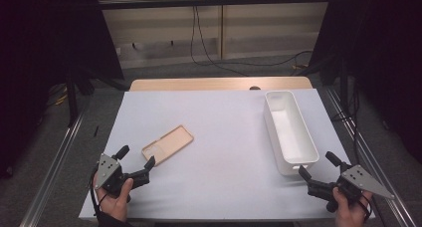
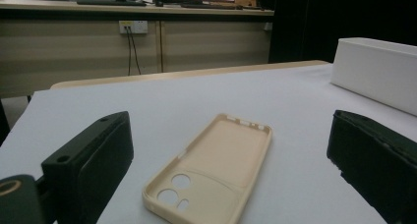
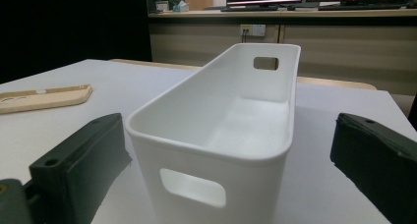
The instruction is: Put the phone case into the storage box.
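A beige phone case (image 1: pixel 167 145) lies hollow side up on the white table cover (image 1: pixel 224 187), left of centre. My left gripper (image 1: pixel 137 156) sits just short of its near end, open, with the case (image 2: pixel 211 170) lying ahead between the jaws and untouched. A long white bin (image 1: pixel 291 130) stands empty at the right. Directly before its near end, where there is a handle slot, my right gripper (image 1: pixel 317 164) is open; the bin (image 3: pixel 221 121) rises between the jaws without contact. The case (image 3: pixel 44 97) lies far left in the right gripper view.
The white cover ends at a wooden table edge (image 1: pixel 219 83) at the back. Metal rails (image 1: pixel 54 157) run along both sides of the table. Cables (image 1: pixel 209 57) trail on the floor behind. The bin's side (image 2: pixel 378 69) stands at the right in the left gripper view.
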Available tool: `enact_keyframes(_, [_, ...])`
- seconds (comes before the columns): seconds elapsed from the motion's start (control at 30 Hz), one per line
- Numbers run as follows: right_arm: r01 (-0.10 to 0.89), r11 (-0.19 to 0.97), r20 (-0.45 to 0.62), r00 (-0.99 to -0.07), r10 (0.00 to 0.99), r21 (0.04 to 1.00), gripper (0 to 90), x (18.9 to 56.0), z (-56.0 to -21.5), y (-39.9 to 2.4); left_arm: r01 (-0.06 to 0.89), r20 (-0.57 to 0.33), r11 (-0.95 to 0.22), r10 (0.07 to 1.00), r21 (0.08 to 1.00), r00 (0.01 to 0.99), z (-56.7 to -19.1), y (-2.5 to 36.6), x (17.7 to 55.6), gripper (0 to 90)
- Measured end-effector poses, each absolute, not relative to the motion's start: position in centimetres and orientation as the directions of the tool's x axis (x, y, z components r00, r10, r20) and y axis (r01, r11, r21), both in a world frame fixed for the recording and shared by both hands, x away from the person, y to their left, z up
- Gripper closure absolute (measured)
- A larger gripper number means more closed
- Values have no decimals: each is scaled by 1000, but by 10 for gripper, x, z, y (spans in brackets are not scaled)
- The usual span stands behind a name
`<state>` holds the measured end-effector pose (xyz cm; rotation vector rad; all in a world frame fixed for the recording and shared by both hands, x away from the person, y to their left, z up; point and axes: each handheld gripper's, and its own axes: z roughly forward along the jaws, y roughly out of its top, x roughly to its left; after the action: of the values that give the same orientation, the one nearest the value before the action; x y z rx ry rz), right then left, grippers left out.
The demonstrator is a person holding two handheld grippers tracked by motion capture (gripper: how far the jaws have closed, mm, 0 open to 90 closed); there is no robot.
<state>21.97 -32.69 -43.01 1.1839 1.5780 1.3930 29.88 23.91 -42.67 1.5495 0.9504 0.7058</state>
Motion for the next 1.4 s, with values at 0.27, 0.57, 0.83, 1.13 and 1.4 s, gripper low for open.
enact_keyframes(0.27, [174,6,52,-328,943,985,0,218,-429,-325,199,-60,-53,851,979,521,-425,238,300,32])
enact_keyframes(0.57, [180,5,55,-330,943,984,0,218,-429,-325,223,-97,-32,833,974,544,-424,232,308,33])
enact_keyframes(0.83, [182,3,58,-331,942,983,0,218,-430,-326,236,-96,-44,829,971,550,-423,227,318,42])
enact_keyframes(1.13, [183,4,58,-336,940,983,0,217,-429,-325,212,-67,-68,818,975,571,-420,220,331,39])
enact_keyframes(1.4, [181,6,57,-338,939,983,0,217,-429,-325,202,-56,-82,803,976,593,-422,214,342,28])
